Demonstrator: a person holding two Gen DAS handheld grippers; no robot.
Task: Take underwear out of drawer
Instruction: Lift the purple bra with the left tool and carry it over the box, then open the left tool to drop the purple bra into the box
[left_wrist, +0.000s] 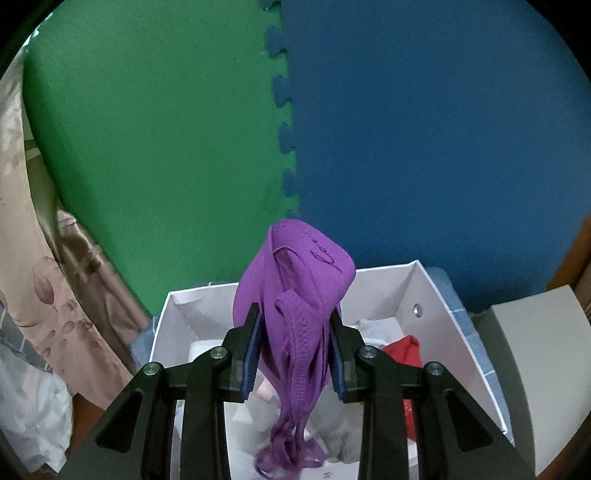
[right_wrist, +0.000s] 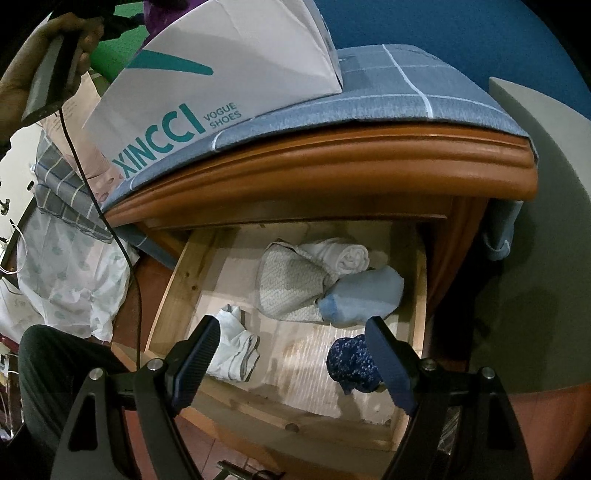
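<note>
My left gripper (left_wrist: 295, 317) is shut on purple underwear (left_wrist: 295, 280), which bunches above the pads and dangles below them over an open white shoebox (left_wrist: 410, 284). The box holds a red garment (left_wrist: 404, 350) and pale, grey pieces. In the right wrist view my right gripper (right_wrist: 293, 326) stands open above the pulled-out wooden drawer (right_wrist: 177, 288), nothing between its fingers. In the drawer lie a white rolled piece (right_wrist: 351, 254), a knitted grey piece (right_wrist: 288, 280), a light blue piece (right_wrist: 365, 295), a white crumpled piece (right_wrist: 236, 350) and a dark blue patterned piece (right_wrist: 351, 362).
The shoebox (right_wrist: 229, 74) stands on a blue checked cloth (right_wrist: 406, 88) atop the orange-brown cabinet (right_wrist: 332, 162). Green (left_wrist: 147, 129) and blue (left_wrist: 424, 129) foam mats cover the wall behind. A floral curtain (left_wrist: 44, 277) hangs left. A hand (right_wrist: 55, 40) and a black cable (right_wrist: 122, 240) show upper left.
</note>
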